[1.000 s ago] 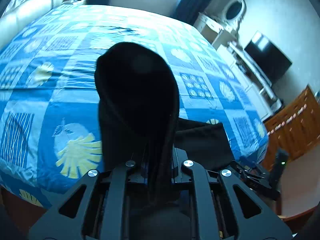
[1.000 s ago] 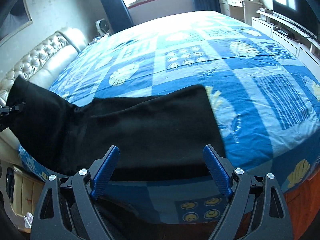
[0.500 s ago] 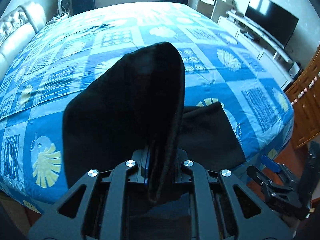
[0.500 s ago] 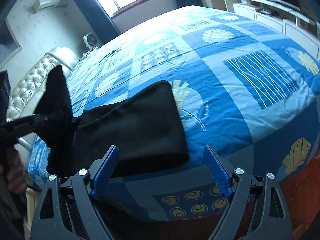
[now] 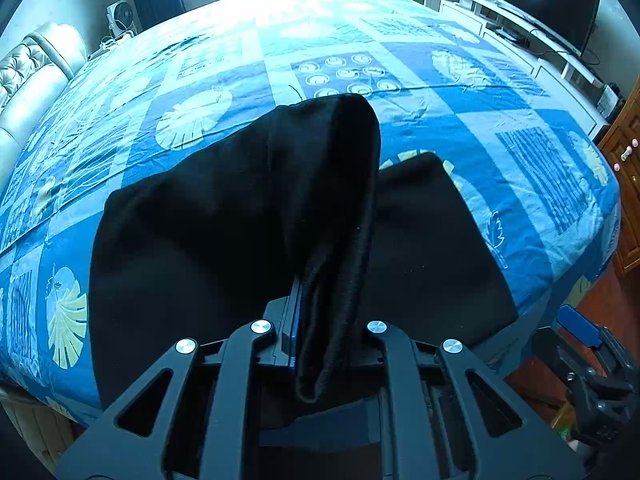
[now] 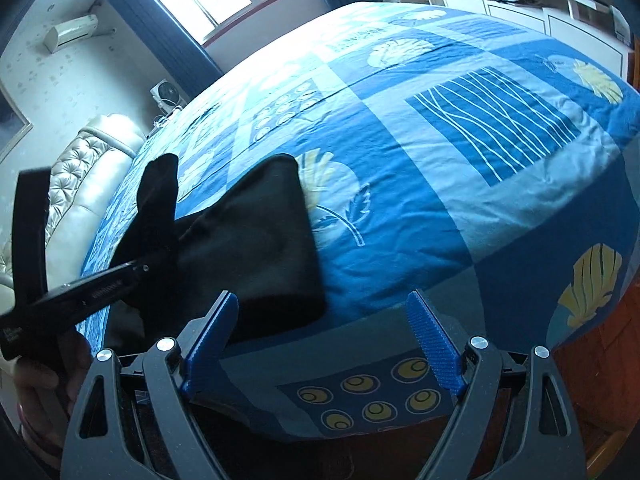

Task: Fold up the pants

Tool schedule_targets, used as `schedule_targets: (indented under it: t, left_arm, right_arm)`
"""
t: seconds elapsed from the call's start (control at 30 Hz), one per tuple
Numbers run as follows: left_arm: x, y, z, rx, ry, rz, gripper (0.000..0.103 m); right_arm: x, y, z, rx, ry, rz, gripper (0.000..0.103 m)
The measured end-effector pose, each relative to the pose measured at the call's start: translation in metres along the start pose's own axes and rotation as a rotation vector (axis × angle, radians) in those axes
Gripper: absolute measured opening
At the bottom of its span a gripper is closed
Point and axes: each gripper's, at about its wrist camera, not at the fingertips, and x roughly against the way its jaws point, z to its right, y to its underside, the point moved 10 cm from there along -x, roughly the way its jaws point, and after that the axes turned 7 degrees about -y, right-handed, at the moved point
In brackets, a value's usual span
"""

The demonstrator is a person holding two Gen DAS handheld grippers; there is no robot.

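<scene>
The left gripper (image 5: 320, 320) is clenched on a raised fold of the black pants (image 5: 208, 240). The right gripper (image 6: 320, 340) is released, with nothing between its blue pads. The pants lie on the near edge of the bed (image 5: 500, 120), which has a blue patterned cover. A television (image 5: 544, 12) stands far right.

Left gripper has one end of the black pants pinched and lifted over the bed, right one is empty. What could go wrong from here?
1. The left gripper pinches only a narrow bunch of the pants; the cloth may slip out or land twisted, leaving a crooked fold.
2. The flat end lies near the bed edge with nothing pinning it; pulling could drag it or tip it over the side.
3. The open right gripper hangs close by and could snag the cloth.
</scene>
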Motion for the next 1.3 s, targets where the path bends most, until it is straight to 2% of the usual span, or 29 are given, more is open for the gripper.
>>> schedule_targets:
  t: [0.67, 0.83, 0.93, 1.0, 1.1, 1.13, 1.17, 1.2, 1.3]
  left_arm:
    - [-0.012, 0.006, 0.020, -0.095, -0.158, 0.050, 0.014]
    - [-0.013, 0.006, 0.024, -0.117, -0.192, 0.071, 0.018]
    - [-0.007, 0.006, 0.034, -0.130, -0.183, 0.095, 0.037]
    - [-0.002, 0.006, 0.040, -0.127, -0.159, 0.115, 0.061]
    - [0.011, 0.009, 0.048, -0.109, -0.092, 0.140, 0.071]
    - [0.015, 0.011, 0.050, -0.102, -0.060, 0.141, 0.072]
    - [0.022, 0.013, 0.050, -0.090, -0.008, 0.140, 0.078]
    - [0.027, 0.015, 0.048, -0.080, 0.026, 0.140, 0.085]
    - [0.047, 0.020, 0.025, -0.013, 0.149, 0.149, 0.090]
  right_arm:
    - [0.000, 0.008, 0.018, -0.063, -0.015, -0.009, 0.085]
    - [0.004, 0.007, 0.025, -0.082, -0.014, -0.003, 0.085]
    - [0.008, 0.005, 0.029, -0.104, -0.018, -0.001, 0.085]
    - [0.014, 0.003, 0.032, -0.110, -0.010, 0.006, 0.085]
    - [0.022, -0.001, 0.036, -0.117, 0.001, 0.018, 0.085]
    - [0.024, -0.002, 0.037, -0.122, -0.002, 0.019, 0.085]
    - [0.026, -0.003, 0.036, -0.127, -0.011, 0.020, 0.085]
    - [0.029, -0.005, 0.034, -0.137, -0.032, 0.023, 0.085]
    - [0.035, -0.011, 0.022, -0.158, -0.115, 0.031, 0.085]
